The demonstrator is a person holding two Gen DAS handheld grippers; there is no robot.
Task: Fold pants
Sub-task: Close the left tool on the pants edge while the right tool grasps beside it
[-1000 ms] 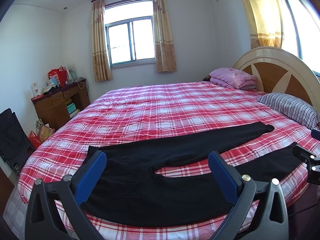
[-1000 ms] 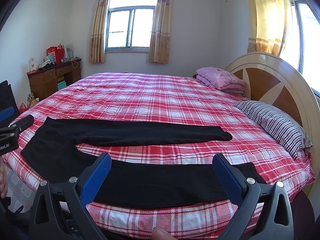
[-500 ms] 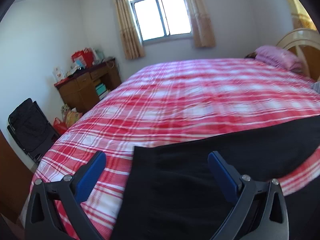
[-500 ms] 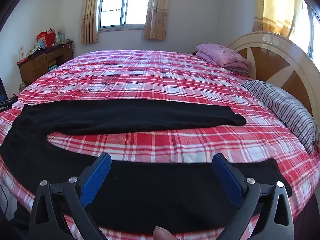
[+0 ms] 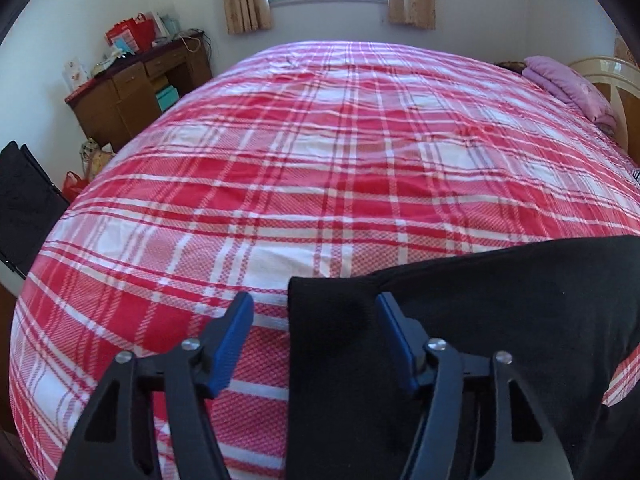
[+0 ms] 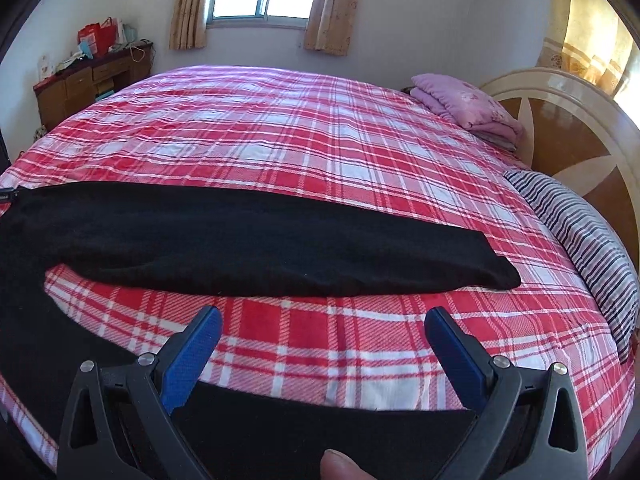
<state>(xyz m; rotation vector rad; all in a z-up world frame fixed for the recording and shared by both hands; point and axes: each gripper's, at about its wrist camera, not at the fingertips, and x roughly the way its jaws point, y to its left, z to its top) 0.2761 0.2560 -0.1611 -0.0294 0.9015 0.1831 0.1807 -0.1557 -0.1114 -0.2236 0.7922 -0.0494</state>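
In the left wrist view, the left gripper (image 5: pixel 314 310) is tilting down over the near edge of the bed (image 5: pixel 320 152), and its jaws are closing. The waistband corner of the black pants (image 5: pixel 500 312) is lying between the two blue pads (image 5: pixel 232 340): the right-hand pad is sitting against or just over the dark cloth, while the left-hand pad is standing over bare red-and-white plaid bedcover, clear of the fabric. So the pads are not yet pressing on the pants, though black against black makes the contact on the right side hard to judge. The pants are spreading from that corner toward the right and lower edge of this view. A wooden desk (image 5: pixel 132 92) with red bags is standing by the far left wall; no writing on them is readable.

In the right wrist view, the right gripper (image 6: pixel 322 330) is hanging with its jaws wide apart and nothing between them but plaid bedcover. One pant leg is lying flat across the bed beyond the fingertips, its hem pointing toward a striped pillow (image 6: pixel 584 232); the other leg is running along the bottom edge beneath the gripper's black frame. A fingertip (image 6: pixel 340 466) is showing at the bottom. A folded pink quilt (image 6: pixel 468 104) is resting near the headboard (image 6: pixel 568 120). At the far left edge a small tag with white lettering is showing, too cut off to read.
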